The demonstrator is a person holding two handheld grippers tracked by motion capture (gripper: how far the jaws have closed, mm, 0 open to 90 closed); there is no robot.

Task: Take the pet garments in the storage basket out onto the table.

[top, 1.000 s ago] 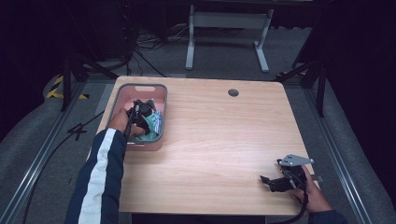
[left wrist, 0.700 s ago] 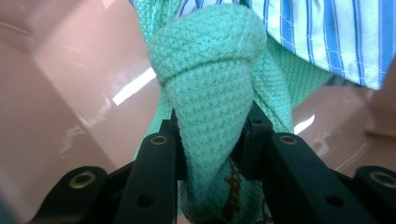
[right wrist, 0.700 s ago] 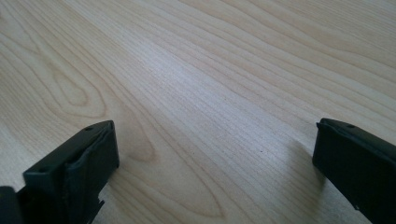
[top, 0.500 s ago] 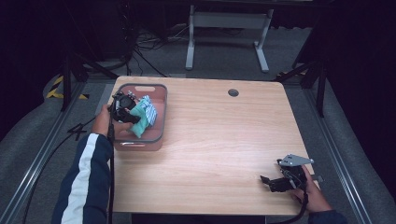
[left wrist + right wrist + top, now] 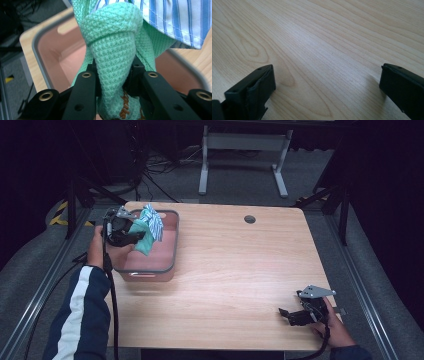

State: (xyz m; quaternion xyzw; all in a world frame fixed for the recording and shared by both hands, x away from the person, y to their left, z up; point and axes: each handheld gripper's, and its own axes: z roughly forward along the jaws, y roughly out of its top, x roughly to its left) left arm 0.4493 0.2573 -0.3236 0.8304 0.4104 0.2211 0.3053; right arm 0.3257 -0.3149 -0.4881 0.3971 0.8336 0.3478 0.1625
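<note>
Green knit cloth (image 5: 113, 50) clamped in left gripper (image 5: 131, 236), lifted above pink bin (image 5: 165, 262) at table's (image 5: 240, 280) 10 o'clock; striped blue-white fabric (image 5: 154, 221) alongside. Right gripper (image 5: 291, 316) at 5 o'clock, jaws spread, resting on wood.

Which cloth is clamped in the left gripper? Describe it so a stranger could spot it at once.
Find the pink bin at the wooden table's far left. Above it, the left gripper pinches a green cloth. Its mint waffle knit sets it apart from the smooth blue-and-white striped fabric against it.
</note>
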